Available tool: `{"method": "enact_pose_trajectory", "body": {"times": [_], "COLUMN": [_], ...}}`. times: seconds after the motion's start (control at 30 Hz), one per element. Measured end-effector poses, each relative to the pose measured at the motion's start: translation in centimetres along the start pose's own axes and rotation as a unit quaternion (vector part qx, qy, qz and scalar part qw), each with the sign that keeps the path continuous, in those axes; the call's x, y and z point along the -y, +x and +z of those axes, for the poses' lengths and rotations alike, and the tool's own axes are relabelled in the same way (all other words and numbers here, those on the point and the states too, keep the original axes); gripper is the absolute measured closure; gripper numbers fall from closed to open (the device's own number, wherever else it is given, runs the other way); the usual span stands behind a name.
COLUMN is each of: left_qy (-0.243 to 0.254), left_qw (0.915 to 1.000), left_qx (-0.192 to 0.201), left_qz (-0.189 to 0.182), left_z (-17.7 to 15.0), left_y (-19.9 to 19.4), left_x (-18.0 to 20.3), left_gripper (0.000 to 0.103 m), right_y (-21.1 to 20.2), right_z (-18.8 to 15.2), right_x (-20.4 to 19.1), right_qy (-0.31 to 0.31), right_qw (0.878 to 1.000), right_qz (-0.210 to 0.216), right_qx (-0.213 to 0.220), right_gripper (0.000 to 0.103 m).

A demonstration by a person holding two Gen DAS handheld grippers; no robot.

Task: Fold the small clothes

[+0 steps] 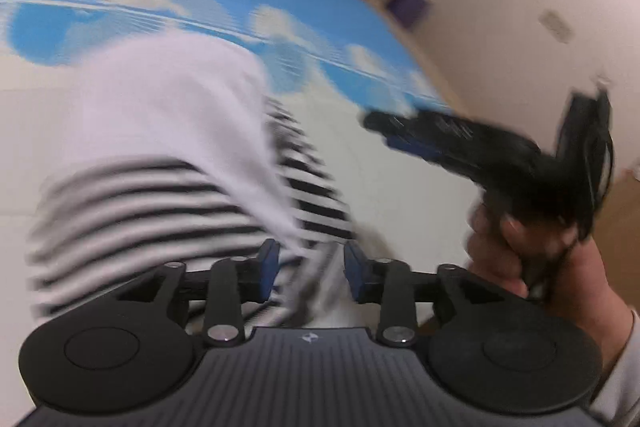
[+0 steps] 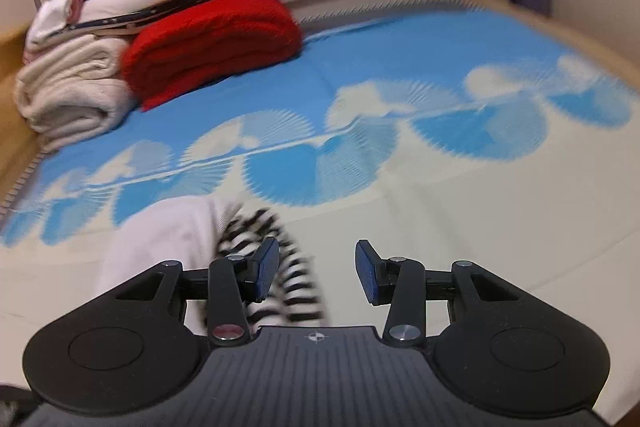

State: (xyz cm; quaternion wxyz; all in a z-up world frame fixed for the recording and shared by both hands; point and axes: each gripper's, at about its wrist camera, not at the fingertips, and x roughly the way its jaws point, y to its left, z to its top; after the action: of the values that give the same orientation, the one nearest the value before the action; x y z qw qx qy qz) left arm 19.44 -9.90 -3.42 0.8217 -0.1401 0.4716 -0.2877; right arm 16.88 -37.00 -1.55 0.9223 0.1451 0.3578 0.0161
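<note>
Currently left gripper (image 1: 310,271) hanging parted over striped garment (image 1: 132,203), gripping nothing; right gripper (image 2: 316,269) also parted, empty, hovering beside garment, likely readying next fold.

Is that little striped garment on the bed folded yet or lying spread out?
Partly folded: the striped garment has a plain white flap turned over its stripes, though blur hides how neatly.

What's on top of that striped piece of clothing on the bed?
A plain white fabric lies over the striped garment, perhaps its own folded part. Stripes show at its edges; the rest is covered.
</note>
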Motion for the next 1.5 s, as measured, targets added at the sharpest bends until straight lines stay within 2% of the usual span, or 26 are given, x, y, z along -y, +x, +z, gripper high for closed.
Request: {"method": "enact_pose_trajectory", "body": {"times": [0.13,0.2,0.3,0.37,0.4,0.43,0.5,0.53,0.6,0.67,0.8,0.87,0.93,1.0,1.1,1.23,1.3,1.37,1.5], "left_qy": [0.039,0.058,0.067,0.038,0.015,-0.014,-0.05,-0.05,-0.04,-0.042,-0.081,-0.082,-0.085,-0.082,-0.073,-0.07,-0.061,-0.048,-0.032], "left_qw": [0.9933,0.9882,0.9849,0.9867,0.9864,0.9843,0.9812,0.9802,0.9788,0.9768,0.9736,0.9722,0.9722,0.9738,0.9756,0.9794,0.9828,0.9854,0.9875], "left_qx": [-0.011,-0.01,0.005,0.02,0.01,0.001,0.014,0.019,0.016,-0.009,-0.015,-0.012,-0.011,-0.014,-0.017,-0.017,-0.017,-0.014,-0.019], "left_qz": [0.108,0.141,0.159,0.157,0.164,0.176,0.186,0.191,0.2,0.21,0.213,0.219,0.218,0.212,0.207,0.189,0.174,0.163,0.153], "left_z": [2.6,3.5,4.4,3.8,3.4,3.4,3.7,4.1,4.3,4.0,4.0,4.0,3.8,3.8,3.8,3.8,3.8,3.9,3.8], "left_y": [-3.3,-4.3,-5.0,-4.8,-5.1,-4.6,-4.5,-4.2,-3.3,-2.0,-1.3,-1.3,-1.5,-1.4,-1.3,-1.3,-1.2,-1.2,-0.7], "left_x": [-1.8,-2.5,-4.8,-6.2,-7.5,-8.2,-8.6,-8.3,-7.9,-7.9,-8.5,-8.7,-8.6,-8.5,-8.3,-8.1,-7.7,-7.0,-6.2], "left_gripper": [0.063,0.063,0.059,0.058,0.058,0.058,0.058,0.056,0.044,0.044,0.044,0.044,0.044,0.044,0.044,0.044,0.044,0.038,0.036], "right_y": [1.5,2.4,3.8,4.7,5.2,5.6,6.3,6.5,7.0,7.2,7.3,7.2,6.9,6.5,5.6,3.4,2.4,2.0,3.5], "right_z": [0.2,0.4,0.5,0.4,0.2,0.1,-0.3,-0.7,-1.0,-1.2,-1.5,-1.7,-1.8,-1.8,-1.3,0.0,0.3,0.5,0.1], "right_x": [-1.4,-2.4,-4.0,-5.0,-5.6,-6.1,-6.9,-7.1,-7.0,-6.9,-7.1,-7.4,-7.8,-8.0,-7.4,-4.9,-3.4,-1.9,-0.7], "right_qy": [0.012,0.014,0.02,0.02,0.016,0.008,-0.006,-0.009,-0.005,0.0,-0.013,-0.026,-0.042,-0.046,-0.023,0.032,0.049,0.061,0.034], "right_qw": [0.998,0.996,0.992,0.989,0.989,0.988,0.988,0.988,0.988,0.987,0.987,0.988,0.988,0.989,0.989,0.989,0.991,0.993,0.997], "right_qz": [0.055,0.078,0.105,0.116,0.116,0.112,0.099,0.09,0.078,0.076,0.078,0.075,0.08,0.089,0.114,0.141,0.126,0.1,0.029], "right_qx": [-0.03,-0.042,-0.066,-0.085,-0.095,-0.103,-0.117,-0.124,-0.133,-0.138,-0.142,-0.134,-0.122,-0.11,-0.09,-0.035,-0.015,-0.012,-0.056], "right_gripper": [0.059,0.059,0.058,0.058,0.058,0.058,0.058,0.058,0.058,0.058,0.058,0.063,0.083,0.097,0.1,0.101,0.101,0.101,0.101]}}
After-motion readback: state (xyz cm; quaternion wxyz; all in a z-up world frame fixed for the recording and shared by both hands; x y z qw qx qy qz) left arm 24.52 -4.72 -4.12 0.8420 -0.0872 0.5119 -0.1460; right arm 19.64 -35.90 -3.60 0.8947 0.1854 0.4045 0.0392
